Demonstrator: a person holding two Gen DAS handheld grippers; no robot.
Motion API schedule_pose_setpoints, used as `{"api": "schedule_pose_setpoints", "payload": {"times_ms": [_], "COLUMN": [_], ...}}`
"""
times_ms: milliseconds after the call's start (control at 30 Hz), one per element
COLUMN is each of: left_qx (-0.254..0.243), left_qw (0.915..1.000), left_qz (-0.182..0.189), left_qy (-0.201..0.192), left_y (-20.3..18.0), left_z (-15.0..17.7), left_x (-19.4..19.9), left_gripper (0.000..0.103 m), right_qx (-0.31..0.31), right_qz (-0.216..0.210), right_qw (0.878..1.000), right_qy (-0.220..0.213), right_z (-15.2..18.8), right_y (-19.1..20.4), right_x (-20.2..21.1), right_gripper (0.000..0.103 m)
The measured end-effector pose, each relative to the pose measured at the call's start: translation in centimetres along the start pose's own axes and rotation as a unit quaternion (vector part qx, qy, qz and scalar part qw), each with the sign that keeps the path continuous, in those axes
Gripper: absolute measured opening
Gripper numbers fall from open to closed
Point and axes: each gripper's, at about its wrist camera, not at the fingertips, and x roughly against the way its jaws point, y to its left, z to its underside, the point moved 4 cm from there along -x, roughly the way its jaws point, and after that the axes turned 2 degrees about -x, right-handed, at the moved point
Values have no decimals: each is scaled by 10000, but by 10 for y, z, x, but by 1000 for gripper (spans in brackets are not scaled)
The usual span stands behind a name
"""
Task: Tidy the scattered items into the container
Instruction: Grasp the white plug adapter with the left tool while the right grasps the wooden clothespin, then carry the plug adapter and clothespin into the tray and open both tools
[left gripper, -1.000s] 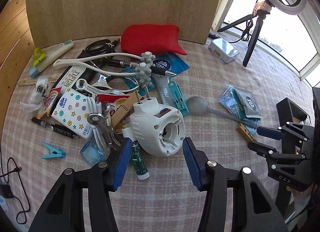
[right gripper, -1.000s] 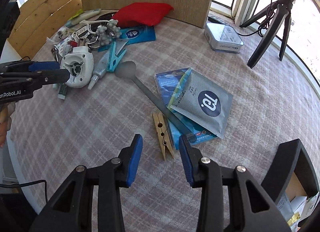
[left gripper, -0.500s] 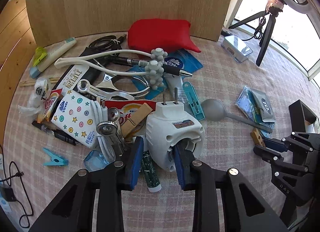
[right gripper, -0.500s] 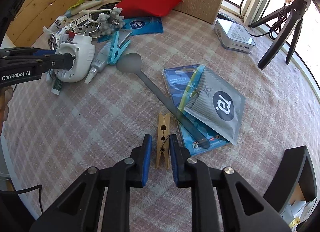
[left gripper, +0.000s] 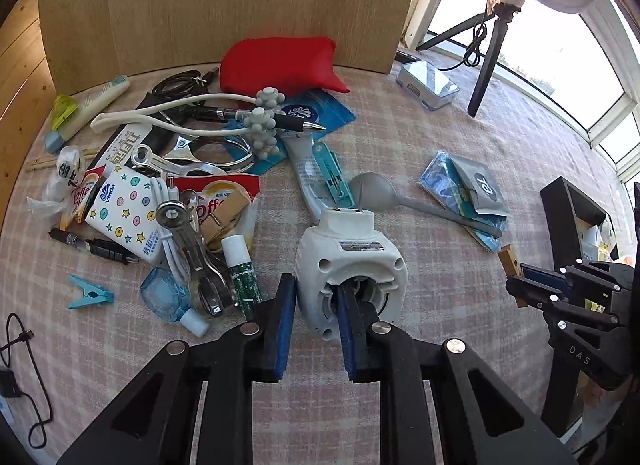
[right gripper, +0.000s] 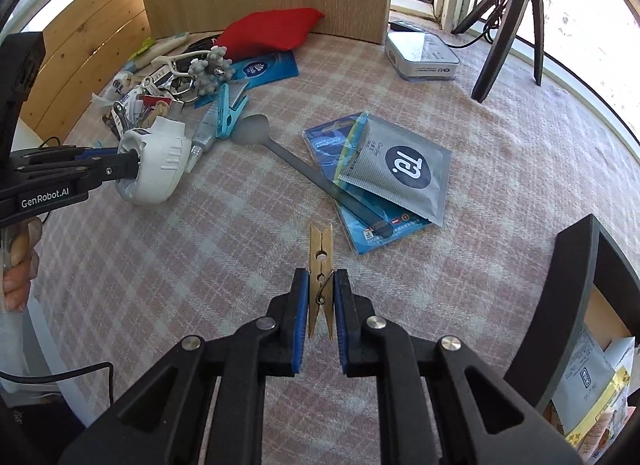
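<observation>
My left gripper (left gripper: 314, 305) is shut on the rim of a white plug-in device (left gripper: 352, 261), one finger outside its shell and one inside its round opening; the right wrist view shows the same white device (right gripper: 154, 167) pinched at the left. Between the blue pads of my right gripper (right gripper: 321, 297), which is shut on it, sits a wooden clothespin (right gripper: 320, 261); the left wrist view catches that clothespin (left gripper: 508, 261) at the far right. The black container (right gripper: 580, 297) stands at the right with packets inside. A heap of scattered items (left gripper: 160, 185) lies left of the white device.
A grey spoon (right gripper: 280, 149) lies across blue and grey sachets (right gripper: 392, 169). Near the wooden back panel sit a red pouch (left gripper: 280, 61) and a metal tin (right gripper: 422, 57). A black tripod (right gripper: 508, 21) stands by the window. A blue clothespin (left gripper: 90, 293) lies apart.
Both grippers went from open to shut: the left closed on the white device's rim and drew it away from the heap, and the right closed on the wooden clothespin and lifted it slightly.
</observation>
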Motion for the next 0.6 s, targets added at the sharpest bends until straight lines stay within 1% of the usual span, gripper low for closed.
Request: {"api": "schedule_pose_setpoints", "payload": {"times_ms": [133,167,267,333,400,467,600], "left_qx": [-262,-341,-650,-901,-1188,-1522,-2158], "left_qw": [9991,9986,9957,9922,9868,9803,9635], "left_qz": [315,407,661,865,1094,1246,1568], "left_qy": [-54,-55,-25,45,140,183,235], "left_y": [-30,-39,-72,-97,-124,-153,-212], "left_z": [1,2,8,14,21,28,46], "left_x": [12,15,20,23,25,28,39], "left_gripper": [19,19,19,19,19,19,19], "right_qx": [-327,-423,-770,-1029,-1344,-1672,-2308], "right_qz": [68,104,255,432,590,755,1118], "right_qw": [9992,9987,9958,9926,9877,9813,9640], "right_qy": [-203,-265,-418,-484,-543,-590,-705], "right_z": [21,25,44,62,83,104,148], "right_y": [-19,-19,-33,-50,-69,-91,-128], "right_x": [30,32,50,66,81,97,125], "right_gripper": [13,13,13,13,13,13,13]}}
